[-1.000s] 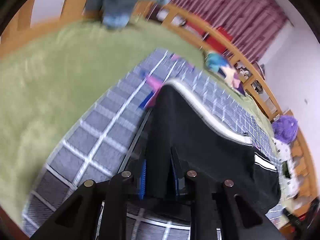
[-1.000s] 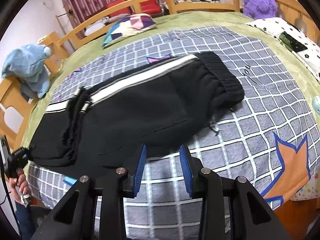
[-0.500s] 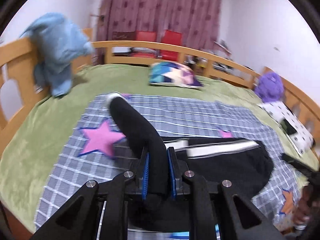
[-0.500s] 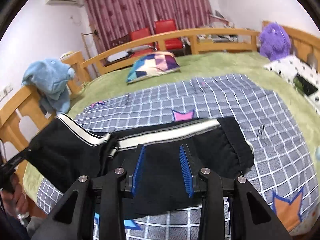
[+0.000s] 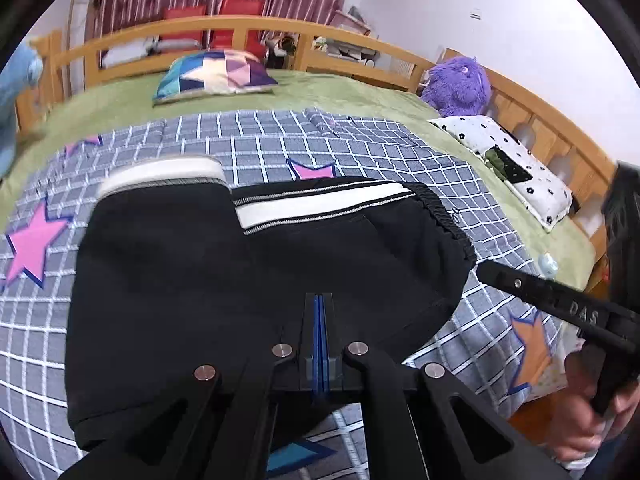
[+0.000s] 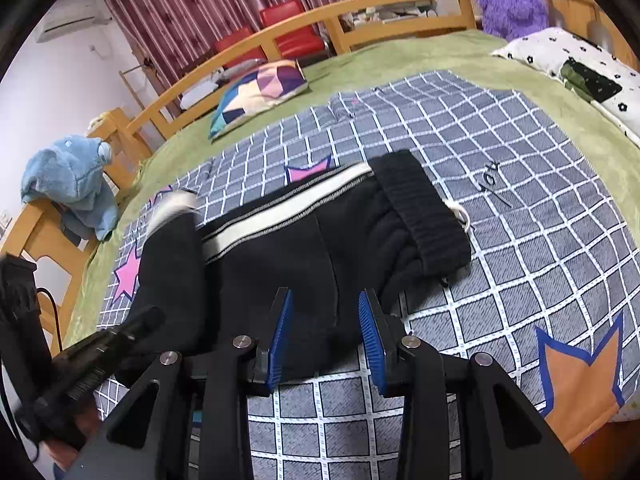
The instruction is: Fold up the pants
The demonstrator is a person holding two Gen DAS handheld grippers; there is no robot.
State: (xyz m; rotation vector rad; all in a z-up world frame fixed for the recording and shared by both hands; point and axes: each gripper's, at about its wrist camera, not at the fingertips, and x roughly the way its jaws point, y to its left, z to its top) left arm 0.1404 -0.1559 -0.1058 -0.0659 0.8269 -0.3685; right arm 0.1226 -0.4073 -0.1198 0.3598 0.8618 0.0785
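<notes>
Black pants [image 5: 256, 264] with a white side stripe lie on a checked grey blanket [image 5: 360, 148]; the leg end is folded over toward the waistband. My left gripper [image 5: 321, 312] is shut on the near edge of the folded leg end, holding it above the lower layer. In the right wrist view the pants [image 6: 320, 240] lie with the ribbed waistband [image 6: 424, 212] at right. My right gripper [image 6: 326, 340] is open and empty over the pants' near edge. The left gripper [image 6: 148, 320] also shows there at the left, on the lifted leg end.
The bed has a green cover [image 6: 440, 52] and a wooden rail [image 5: 240, 24]. A patchwork pillow [image 5: 216, 76], a purple plush toy [image 5: 460, 84], a white flowered pillow [image 5: 512, 160] and a blue plush toy [image 6: 68, 176] sit around the blanket.
My left gripper has carried the leg end over the pants toward the waistband, so the folded layer now hangs flat over the lower one. My right gripper has dropped closer to the pants' near edge.
</notes>
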